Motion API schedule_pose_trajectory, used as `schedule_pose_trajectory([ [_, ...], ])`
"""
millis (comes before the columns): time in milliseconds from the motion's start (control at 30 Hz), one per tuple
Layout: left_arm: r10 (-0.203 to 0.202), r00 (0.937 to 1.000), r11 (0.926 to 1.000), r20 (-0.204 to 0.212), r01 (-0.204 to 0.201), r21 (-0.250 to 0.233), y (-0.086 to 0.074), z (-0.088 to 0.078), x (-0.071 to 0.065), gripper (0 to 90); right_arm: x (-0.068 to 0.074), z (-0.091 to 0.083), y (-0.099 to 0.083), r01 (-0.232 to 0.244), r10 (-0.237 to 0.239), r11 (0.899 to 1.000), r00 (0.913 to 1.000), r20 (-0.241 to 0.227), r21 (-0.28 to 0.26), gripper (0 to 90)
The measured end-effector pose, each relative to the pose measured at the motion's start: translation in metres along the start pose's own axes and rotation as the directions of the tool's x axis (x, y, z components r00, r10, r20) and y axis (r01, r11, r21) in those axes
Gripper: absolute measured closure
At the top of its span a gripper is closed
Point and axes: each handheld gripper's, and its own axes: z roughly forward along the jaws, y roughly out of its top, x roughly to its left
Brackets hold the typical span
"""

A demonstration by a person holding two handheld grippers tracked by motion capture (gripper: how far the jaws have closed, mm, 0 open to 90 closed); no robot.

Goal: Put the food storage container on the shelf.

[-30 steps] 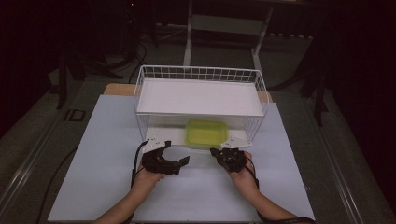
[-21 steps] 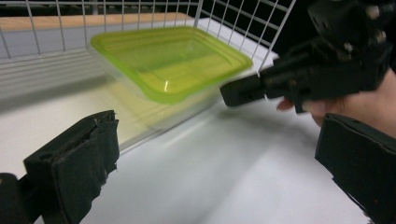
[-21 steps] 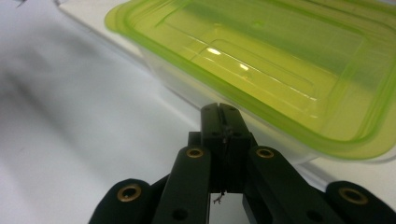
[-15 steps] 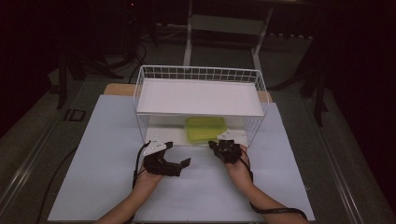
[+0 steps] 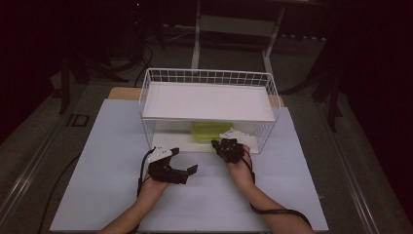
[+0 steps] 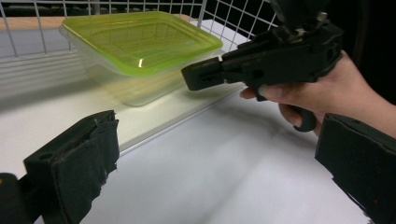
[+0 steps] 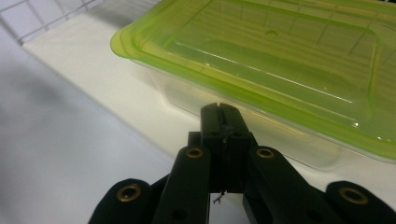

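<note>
- my left gripper (image 5: 168, 168) sits nearest me on the pale table sheet (image 5: 97, 185), jaws spread wide with nothing between them; its pads (image 6: 88, 158) wear a ragged dark wrapping that looks soft and grippy.
- my right gripper (image 7: 223, 122) is pressed fully together, empty, its tip pointing at the near wall of the container (image 7: 280, 88), close to it but not touching as far as i can see.
- from the left gripper view, that right gripper (image 6: 261, 65) hangs level above the edge of the white shelf board (image 6: 154, 116), just beside the box's corner.
- the container (image 5: 210, 130) rests on the lower board of the white wire rack (image 5: 207, 78), under its flat upper shelf, near the open front.
- material: a clear, thin plastic tub with a translucent lime lid (image 6: 140, 39), rounded corners, a raised lip all round and a stepped, glossy top that throws a highlight.
- my guess on handling: light, seemingly empty, a bit flexible, and slick, so it should slide on the smooth board rather than tip.
- where i'd take hold: the overhanging lid rim on the near long side, or a corner, with jaws opened first; squeezing the thin wall would likely buckle it, and pulling on the lid alone may pop it off.
- beyond the rack the floor is dark, with stand legs i can barely make out.
</note>
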Motion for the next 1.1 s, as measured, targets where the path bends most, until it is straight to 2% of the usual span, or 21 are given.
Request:
schedule_pose_trajectory([
  [167,0.004,1.0000,1.0000,-0.003,-0.004,-0.007,0.000,-0.002,0.001,0.3,-0.003,0.008,0.005,0.022,-0.022,1.000,0.9988,0.045,-0.014,89.7],
  [300,-0.002,1.0000,1.0000,-0.003,0.002,-0.007,-0.001,-0.001,0.001,0.3,-0.006,0.012,0.008,-0.008,0.008,1.000,0.9992,0.039,-0.020,89.7],
  [433,0.000,1.0000,1.0000,0.002,0.000,-0.006,-0.001,-0.001,0.001,0.3,-0.005,0.014,0.011,-0.017,0.018,1.000,0.9992,0.036,-0.024,89.7],
  [567,0.001,1.0000,1.0000,0.003,-0.001,-0.007,-0.001,-0.002,0.001,0.3,-0.004,0.015,0.010,-0.004,0.005,1.000,0.9992,0.040,-0.024,88.0],
  [700,0.007,1.0000,0.9999,0.000,-0.007,-0.011,0.001,-0.002,0.001,0.3,-0.001,0.010,0.008,-0.006,0.007,1.000,0.9997,0.023,-0.027,87.7],
  [867,0.017,0.9998,0.9997,0.008,-0.017,-0.020,0.004,-0.003,-0.001,0.3,0.002,0.000,0.005,-0.032,0.032,0.999,0.9995,-0.006,-0.031,84.9],
  [1033,0.024,0.9990,0.9993,0.037,-0.022,-0.031,0.007,-0.004,-0.004,0.3,0.004,-0.014,0.003,-0.048,0.046,0.998,0.9984,-0.032,-0.040,78.8],
  [1100,0.043,0.9980,0.9986,0.047,-0.042,-0.032,0.011,-0.005,-0.006,0.3,0.004,-0.021,0.002,-0.051,0.049,0.997,0.9982,-0.035,-0.051,76.7],
])
